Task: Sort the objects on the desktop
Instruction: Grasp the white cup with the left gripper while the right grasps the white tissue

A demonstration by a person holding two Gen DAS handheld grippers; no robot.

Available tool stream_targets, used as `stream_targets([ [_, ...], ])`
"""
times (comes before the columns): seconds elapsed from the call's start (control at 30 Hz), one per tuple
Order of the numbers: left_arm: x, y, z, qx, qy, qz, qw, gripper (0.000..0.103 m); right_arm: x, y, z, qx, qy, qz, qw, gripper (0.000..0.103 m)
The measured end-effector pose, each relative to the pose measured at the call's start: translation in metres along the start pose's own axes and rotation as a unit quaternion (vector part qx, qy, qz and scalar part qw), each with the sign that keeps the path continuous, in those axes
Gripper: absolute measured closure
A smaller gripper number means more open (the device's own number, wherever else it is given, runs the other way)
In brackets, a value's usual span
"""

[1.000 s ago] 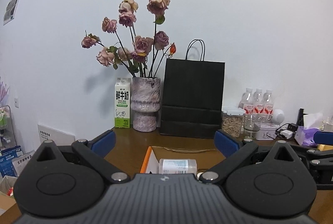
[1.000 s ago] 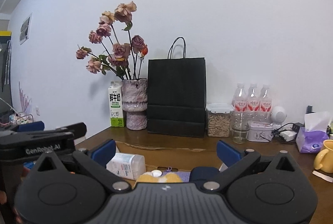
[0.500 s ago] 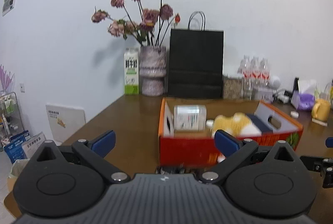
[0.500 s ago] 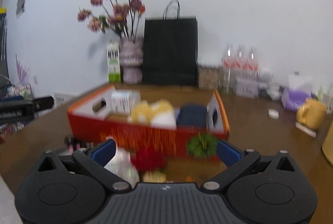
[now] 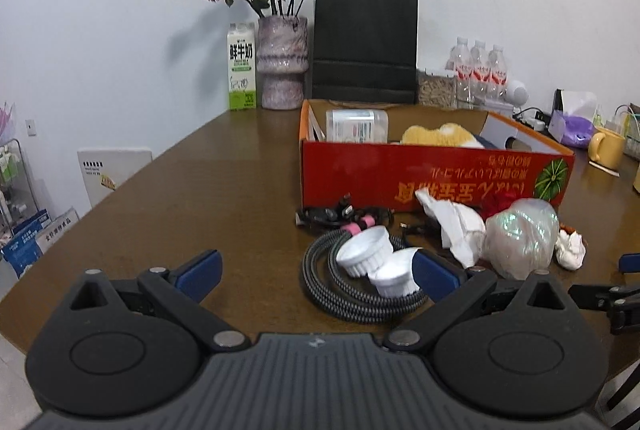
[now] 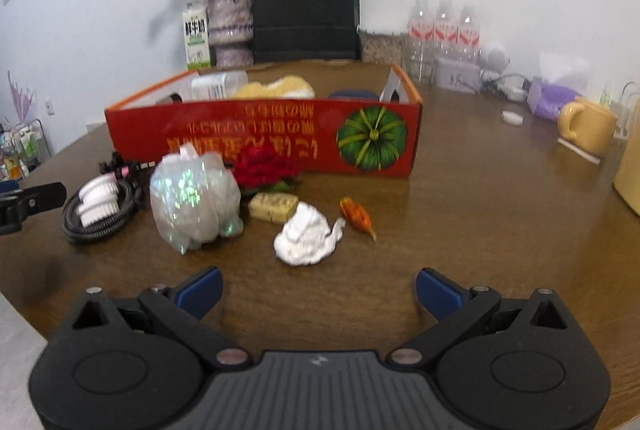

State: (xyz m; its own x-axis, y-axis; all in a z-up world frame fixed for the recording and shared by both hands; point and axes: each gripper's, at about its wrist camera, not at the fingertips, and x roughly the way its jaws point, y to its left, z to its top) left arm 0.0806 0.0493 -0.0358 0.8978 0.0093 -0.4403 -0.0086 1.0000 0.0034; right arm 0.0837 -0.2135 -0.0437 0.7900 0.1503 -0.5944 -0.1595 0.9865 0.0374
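Both the left gripper point(image 5: 316, 270) and right gripper point(image 6: 318, 290) hang with jaws released, empty, short of the red box point(image 6: 264, 134). Unsorted clutter lies before the box on the surface point(image 6: 480, 198): crumpled tissue point(image 6: 306, 240), shiny bag point(image 6: 196, 198), perhaps a candy point(image 6: 356, 216), likely awaiting pickup.

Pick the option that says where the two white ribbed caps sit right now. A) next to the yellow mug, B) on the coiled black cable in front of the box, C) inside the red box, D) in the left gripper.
B: the white ribbed caps rest on the coiled black cable, in front of the red box.
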Motion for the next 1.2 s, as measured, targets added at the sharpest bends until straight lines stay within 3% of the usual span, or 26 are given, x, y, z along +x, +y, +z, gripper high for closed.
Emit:
stream_targets([
  [0.8,-0.003,-0.011,0.001,0.014,-0.001,-0.035,0.9993,0.0,0.009,0.008,0.0,-0.003,-0.01,-0.01,1.0,0.0],
  [0.83,-0.004,-0.012,0.002,0.016,-0.004,-0.038,0.9991,0.001,0.009,0.007,0.0,-0.003,-0.009,-0.01,1.0,0.001],
  [1.0,-0.004,-0.02,0.006,0.035,-0.006,-0.053,0.998,0.032,0.007,0.003,0.003,0.002,-0.012,-0.015,1.0,0.018],
  [1.2,0.008,-0.028,0.011,0.044,0.004,-0.053,0.9976,0.033,0.009,-0.001,0.01,0.0,-0.012,-0.006,1.0,0.037],
])
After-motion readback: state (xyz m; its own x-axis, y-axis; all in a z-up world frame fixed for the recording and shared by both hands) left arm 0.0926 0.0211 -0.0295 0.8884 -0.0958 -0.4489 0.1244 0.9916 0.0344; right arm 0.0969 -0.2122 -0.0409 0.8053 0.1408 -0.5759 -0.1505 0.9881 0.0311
